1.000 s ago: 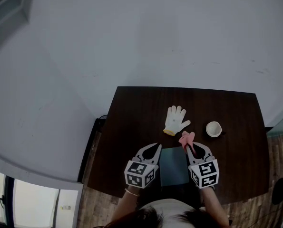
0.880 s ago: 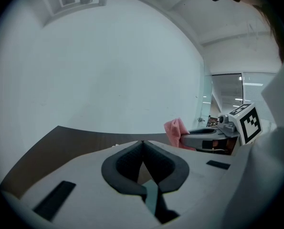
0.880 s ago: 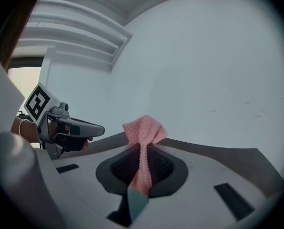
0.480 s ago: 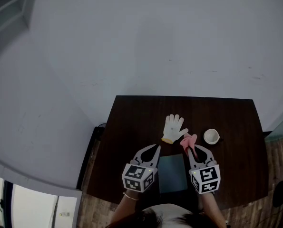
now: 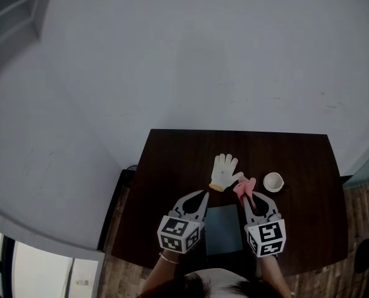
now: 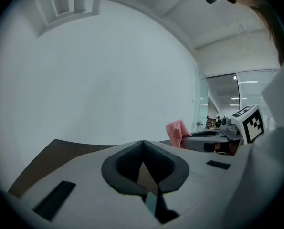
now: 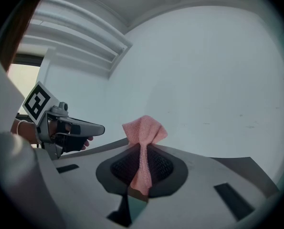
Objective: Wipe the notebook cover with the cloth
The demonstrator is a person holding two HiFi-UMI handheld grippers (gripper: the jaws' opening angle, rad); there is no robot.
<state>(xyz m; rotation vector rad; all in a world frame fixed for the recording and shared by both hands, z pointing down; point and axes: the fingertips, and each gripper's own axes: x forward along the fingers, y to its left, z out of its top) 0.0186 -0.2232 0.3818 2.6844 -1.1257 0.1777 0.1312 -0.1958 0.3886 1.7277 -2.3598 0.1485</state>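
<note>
While the wiping itself is not yet begun, the items stand as follows. Right tool [image 7: 141,152]: jaws shut on a pink cloth [image 7: 142,128], pinched at its middle, with one bunched end standing up beyond the tips and a narrow tail hanging behind them. Left tool [image 6: 142,149]: jaws together, nothing between them, held beside the right one. Notebook [image 5: 223,230]: dark cover, closed, lying flat on the worktop [image 5: 172,160] at its near edge, between the two tools; whether either tool touches it cannot be told. White glove [image 5: 225,171]: flat on the worktop, just beyond the notebook. Small white cup [image 5: 273,182]: upright, to the right of the glove and apart from it. Step in hand, by judgement: cloth secured and held near the cover's far right corner. The next move calls for lowering the right tool until the cloth's free end meets the cover, then sweeping across it; the left tool could steady a corner of the notebook so it does not slide.
</note>
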